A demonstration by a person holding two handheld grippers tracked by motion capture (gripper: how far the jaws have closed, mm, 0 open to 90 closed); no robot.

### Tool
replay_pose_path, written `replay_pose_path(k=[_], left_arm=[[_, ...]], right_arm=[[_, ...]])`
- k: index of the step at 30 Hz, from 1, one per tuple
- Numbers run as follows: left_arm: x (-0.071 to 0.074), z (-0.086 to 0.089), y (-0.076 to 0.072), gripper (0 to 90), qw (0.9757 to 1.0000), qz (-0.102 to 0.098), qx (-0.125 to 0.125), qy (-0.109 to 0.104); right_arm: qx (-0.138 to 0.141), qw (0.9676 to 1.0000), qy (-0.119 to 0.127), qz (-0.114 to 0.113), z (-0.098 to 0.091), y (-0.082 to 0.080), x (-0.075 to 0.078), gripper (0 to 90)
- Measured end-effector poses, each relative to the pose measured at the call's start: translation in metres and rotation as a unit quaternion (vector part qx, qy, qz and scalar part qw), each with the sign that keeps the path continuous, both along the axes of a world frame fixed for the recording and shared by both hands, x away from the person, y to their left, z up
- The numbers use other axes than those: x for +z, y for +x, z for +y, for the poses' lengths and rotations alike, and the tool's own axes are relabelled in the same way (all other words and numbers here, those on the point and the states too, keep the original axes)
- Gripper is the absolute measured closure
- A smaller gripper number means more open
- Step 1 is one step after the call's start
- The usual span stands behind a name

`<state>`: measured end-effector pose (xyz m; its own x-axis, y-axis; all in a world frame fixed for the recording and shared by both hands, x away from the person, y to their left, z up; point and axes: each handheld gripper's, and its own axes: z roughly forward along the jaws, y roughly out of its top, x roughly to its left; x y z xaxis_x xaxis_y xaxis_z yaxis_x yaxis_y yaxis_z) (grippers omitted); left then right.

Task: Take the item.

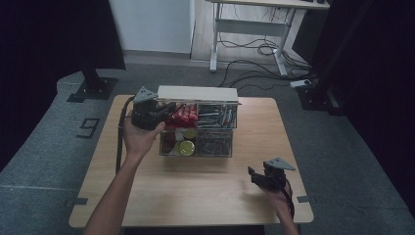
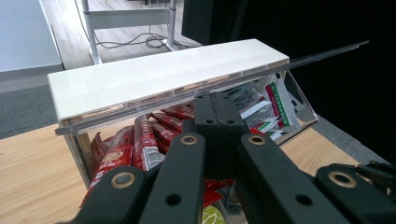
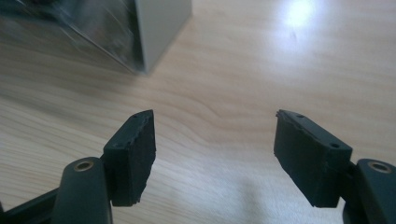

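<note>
Here, the left gripper (image 1: 159, 108), jaws pressed together, sits at the clear box's (image 1: 198, 128) white lid (image 2: 163, 77), table's 12 o'clock; the right gripper (image 3: 215, 154), jaws apart, hovers at 4 o'clock.

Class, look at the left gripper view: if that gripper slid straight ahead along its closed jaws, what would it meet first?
Most likely the clear lid edge under the white lid of the box; the left gripper is shut with its tips right at that edge, though whether they already touch it is unclear. Red packets lie below.
</note>
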<state>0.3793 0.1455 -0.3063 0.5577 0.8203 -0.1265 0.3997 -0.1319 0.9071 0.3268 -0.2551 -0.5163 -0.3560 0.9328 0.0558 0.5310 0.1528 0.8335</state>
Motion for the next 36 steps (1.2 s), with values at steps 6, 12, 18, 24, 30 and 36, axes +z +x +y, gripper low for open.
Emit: replay_pose_path(k=[6, 12, 18, 24, 30, 36], left_arm=[[0.000, 0.000, 0.000, 90.0, 1.0000, 0.001, -0.001, -0.003], [0.000, 0.000, 0.000, 90.0, 1.0000, 0.001, -0.002, -0.004], [0.000, 0.000, 0.001, 90.0, 1.0000, 0.003, -0.003, -0.004], [0.001, 0.000, 0.001, 90.0, 1.0000, 0.003, -0.004, -0.003], [0.001, 0.000, 0.001, 90.0, 1.0000, 0.003, -0.003, -0.003], [0.001, 0.000, 0.002, 90.0, 1.0000, 0.003, -0.004, -0.003]], right_arm=[[0.026, 0.9990, 0.022, -0.029, 0.010, -0.002, 0.030, 30.9], [0.047, 0.9962, 0.041, -0.061, 0.020, -0.004, 0.060, 34.8], [0.068, 0.9909, 0.071, -0.091, 0.034, 0.000, 0.095, 41.2], [0.078, 0.9886, 0.074, -0.105, 0.043, 0.005, 0.114, 44.5], [0.082, 0.9877, 0.078, -0.108, 0.049, 0.013, 0.125, 46.6], [0.085, 0.9873, 0.075, -0.111, 0.056, 0.020, 0.132, 47.7]])
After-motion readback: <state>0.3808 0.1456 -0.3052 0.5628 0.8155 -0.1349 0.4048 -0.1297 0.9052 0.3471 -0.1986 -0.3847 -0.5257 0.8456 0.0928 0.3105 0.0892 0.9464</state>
